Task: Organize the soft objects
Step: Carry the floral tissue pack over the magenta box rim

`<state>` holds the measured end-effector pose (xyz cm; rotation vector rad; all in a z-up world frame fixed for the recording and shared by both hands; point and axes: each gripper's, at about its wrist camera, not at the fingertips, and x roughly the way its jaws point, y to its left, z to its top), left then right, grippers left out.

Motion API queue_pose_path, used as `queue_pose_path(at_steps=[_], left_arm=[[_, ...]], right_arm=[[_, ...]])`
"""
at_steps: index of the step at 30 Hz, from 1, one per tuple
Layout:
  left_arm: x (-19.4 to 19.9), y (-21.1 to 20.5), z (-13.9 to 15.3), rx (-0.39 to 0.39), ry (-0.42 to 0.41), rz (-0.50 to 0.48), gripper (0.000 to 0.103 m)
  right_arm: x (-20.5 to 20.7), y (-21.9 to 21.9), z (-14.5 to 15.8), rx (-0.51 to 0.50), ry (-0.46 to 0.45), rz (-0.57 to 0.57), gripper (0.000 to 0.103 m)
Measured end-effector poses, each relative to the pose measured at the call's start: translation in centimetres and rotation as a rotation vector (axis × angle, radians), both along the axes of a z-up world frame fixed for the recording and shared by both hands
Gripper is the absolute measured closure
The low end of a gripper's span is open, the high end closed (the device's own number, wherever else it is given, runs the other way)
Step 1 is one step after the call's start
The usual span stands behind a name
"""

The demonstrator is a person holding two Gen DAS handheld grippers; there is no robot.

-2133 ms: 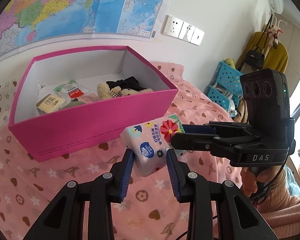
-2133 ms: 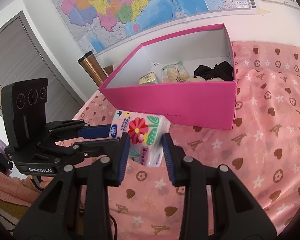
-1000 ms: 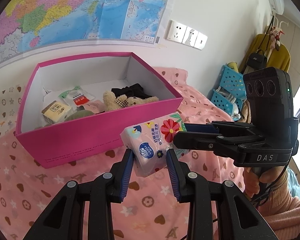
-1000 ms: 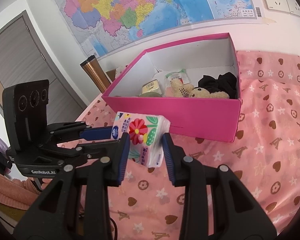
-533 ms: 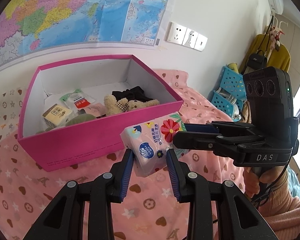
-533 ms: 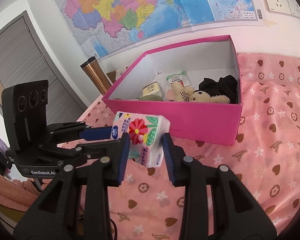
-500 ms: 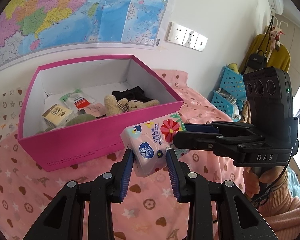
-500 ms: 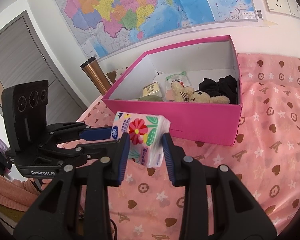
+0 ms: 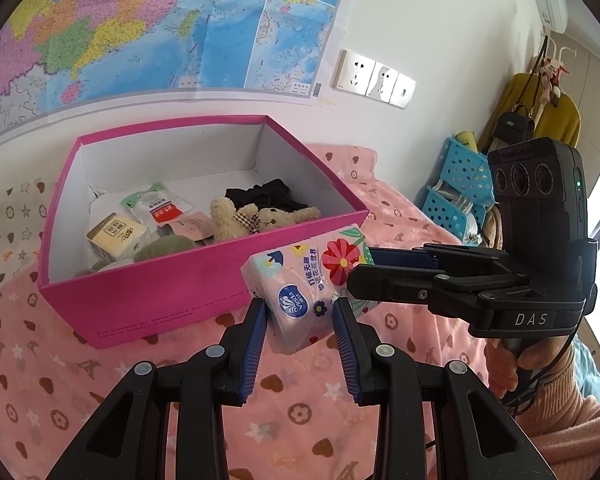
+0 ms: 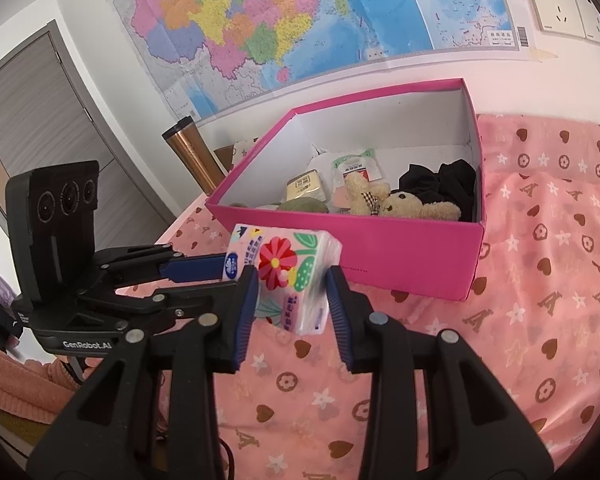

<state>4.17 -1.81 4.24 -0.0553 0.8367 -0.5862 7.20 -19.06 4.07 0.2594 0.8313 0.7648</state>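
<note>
One bed (image 9: 52, 364), covered by a pink patterned sheet, carries everything in the scene. Toward its wall-side edge stands the pink box (image 9: 172, 292), open at the top. Several soft items already lie inside it: a teddy bear (image 9: 256, 218), a black cloth (image 9: 260, 196), a yellow tissue pack (image 9: 114, 234) and a white sachet (image 9: 158, 208).

The floral tissue pack (image 9: 312, 276) is outside the box, raised clear of the sheet just in front of the near wall, toward the box's right corner. The left gripper (image 9: 300, 312) is closed on one end of the pack; the right gripper (image 10: 290, 284) clamps the other end, both narrowly parted by the pack's thickness.

Task progress is judged as well advanced. The remaining step is to lift the pack over the near wall and release it inside. No other loose soft item appears on the sheet.
</note>
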Motion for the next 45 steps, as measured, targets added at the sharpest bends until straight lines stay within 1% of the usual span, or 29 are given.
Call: queue_pose_path(at_steps=[45], left_arm=[[1.0,0.8,0.8,-0.010,-0.030,0.036,0.070]], right_arm=[[1.1,0.5,1.1,0.019,-0.048,0.009,0.065]])
